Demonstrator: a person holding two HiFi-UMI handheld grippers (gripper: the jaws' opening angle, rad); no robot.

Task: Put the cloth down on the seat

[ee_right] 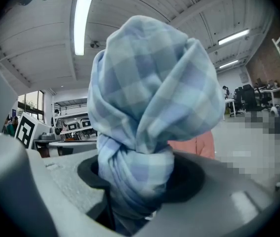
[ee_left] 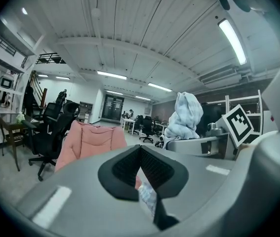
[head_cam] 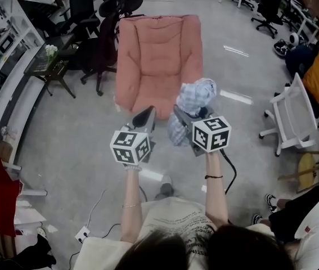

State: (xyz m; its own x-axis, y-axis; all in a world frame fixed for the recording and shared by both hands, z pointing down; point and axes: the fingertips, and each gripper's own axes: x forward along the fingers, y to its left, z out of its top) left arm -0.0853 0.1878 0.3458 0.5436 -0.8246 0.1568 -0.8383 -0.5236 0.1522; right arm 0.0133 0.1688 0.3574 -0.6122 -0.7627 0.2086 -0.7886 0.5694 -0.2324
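Observation:
A pink armchair stands on the grey floor ahead of me, its seat bare. My right gripper is shut on a light blue checked cloth, held in the air in front of the chair's right front corner. In the right gripper view the bunched cloth fills the jaws and rises above them, hiding most of the armchair. My left gripper is just left of it, shut with nothing held. The left gripper view shows the armchair ahead and the cloth at the right.
Black office chairs and a small dark table stand left of the armchair, with white shelving along the left wall. A white chair is at the right. A person sits at the lower right. A power strip lies on the floor.

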